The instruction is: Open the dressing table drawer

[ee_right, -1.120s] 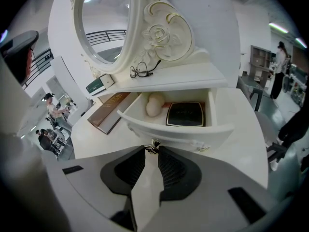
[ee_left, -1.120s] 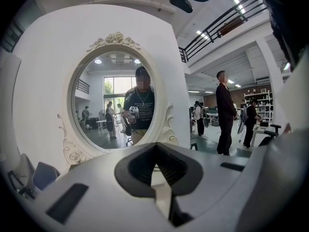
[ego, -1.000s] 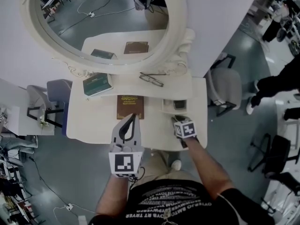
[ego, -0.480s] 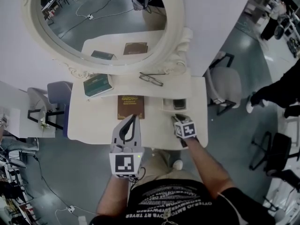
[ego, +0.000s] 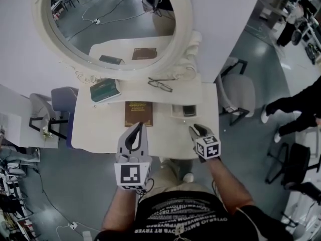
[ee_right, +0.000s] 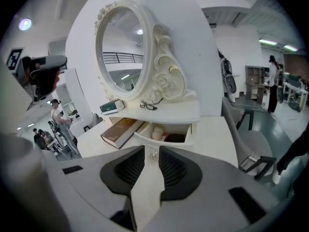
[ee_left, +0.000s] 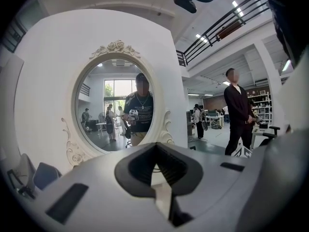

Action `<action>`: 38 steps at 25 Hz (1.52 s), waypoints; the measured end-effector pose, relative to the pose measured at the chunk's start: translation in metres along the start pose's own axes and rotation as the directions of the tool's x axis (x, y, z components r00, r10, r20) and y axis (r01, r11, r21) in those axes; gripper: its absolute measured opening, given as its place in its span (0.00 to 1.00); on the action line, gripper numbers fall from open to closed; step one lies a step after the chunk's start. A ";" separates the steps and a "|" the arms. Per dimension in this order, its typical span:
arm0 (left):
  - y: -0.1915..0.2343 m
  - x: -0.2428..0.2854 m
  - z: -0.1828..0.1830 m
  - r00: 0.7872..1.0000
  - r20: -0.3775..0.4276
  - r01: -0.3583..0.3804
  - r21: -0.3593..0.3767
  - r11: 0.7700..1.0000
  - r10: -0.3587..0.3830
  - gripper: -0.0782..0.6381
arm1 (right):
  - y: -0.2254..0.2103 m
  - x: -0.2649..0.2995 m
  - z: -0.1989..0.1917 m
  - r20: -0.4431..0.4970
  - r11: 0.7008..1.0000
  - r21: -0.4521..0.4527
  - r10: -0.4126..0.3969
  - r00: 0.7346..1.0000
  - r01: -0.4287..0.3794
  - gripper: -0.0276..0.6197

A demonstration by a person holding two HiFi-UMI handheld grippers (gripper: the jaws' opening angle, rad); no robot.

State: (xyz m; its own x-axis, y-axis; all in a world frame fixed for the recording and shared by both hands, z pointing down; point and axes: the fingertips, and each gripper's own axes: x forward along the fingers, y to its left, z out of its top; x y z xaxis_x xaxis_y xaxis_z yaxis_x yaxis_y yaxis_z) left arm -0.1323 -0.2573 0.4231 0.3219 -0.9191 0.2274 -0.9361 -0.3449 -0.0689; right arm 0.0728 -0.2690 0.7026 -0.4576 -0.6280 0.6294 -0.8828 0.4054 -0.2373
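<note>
The right gripper (ee_right: 152, 150) hangs over the worktop (ee_right: 215, 139), jaws opening with nothing between them. Its own view shows the drawer's knob (ee_right: 153, 155) just beyond the gap. The drawer (ee_right: 164, 141) stands pulled out ahead, holding a pale round thing (ee_right: 157, 133) and a dark thing (ee_right: 175, 137). The head view shows only the dark thing. The left gripper (ego: 141, 125), jaws together and empty, hovers beside a brown book (ego: 139, 113).

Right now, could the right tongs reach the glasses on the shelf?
Probably yes. The right tongs hover before the open drawer, jaws opening with nothing between them; the glasses lie uncovered on the shelf just above it, with nothing in between.
</note>
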 end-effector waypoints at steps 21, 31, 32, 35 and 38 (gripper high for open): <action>-0.050 -0.046 0.031 0.996 0.085 -0.002 -0.028 1.000 0.004 0.11 | 0.037 -0.183 0.125 0.413 0.970 -0.236 0.040 0.910 0.065 0.05; -0.073 -0.067 0.047 0.992 0.124 0.009 -0.019 1.000 -0.006 0.11 | 0.059 -0.251 0.157 0.483 0.953 -0.291 0.068 0.873 0.088 0.05; -0.075 -0.069 0.047 0.993 0.119 0.010 -0.010 1.000 -0.009 0.11 | 0.059 -0.255 0.158 0.489 0.953 -0.290 0.068 0.869 0.088 0.05; -0.082 -0.077 0.049 0.993 0.113 0.013 -0.003 1.000 -0.013 0.11 | 0.060 -0.267 0.158 0.503 0.954 -0.288 0.072 0.862 0.088 0.05; -0.091 -0.085 0.053 0.991 0.131 0.028 0.003 1.000 -0.028 0.11 | 0.060 -0.277 0.155 0.509 0.955 -0.284 0.075 0.858 0.085 0.05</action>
State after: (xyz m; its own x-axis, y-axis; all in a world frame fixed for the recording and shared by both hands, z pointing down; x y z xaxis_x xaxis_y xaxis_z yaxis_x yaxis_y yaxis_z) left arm -0.0667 -0.1582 0.3589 0.3635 -0.9262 0.1003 -0.9264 -0.3707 -0.0656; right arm 0.1302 -0.1737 0.3989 -0.5126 -0.8462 0.1458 -0.8519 0.5224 0.0368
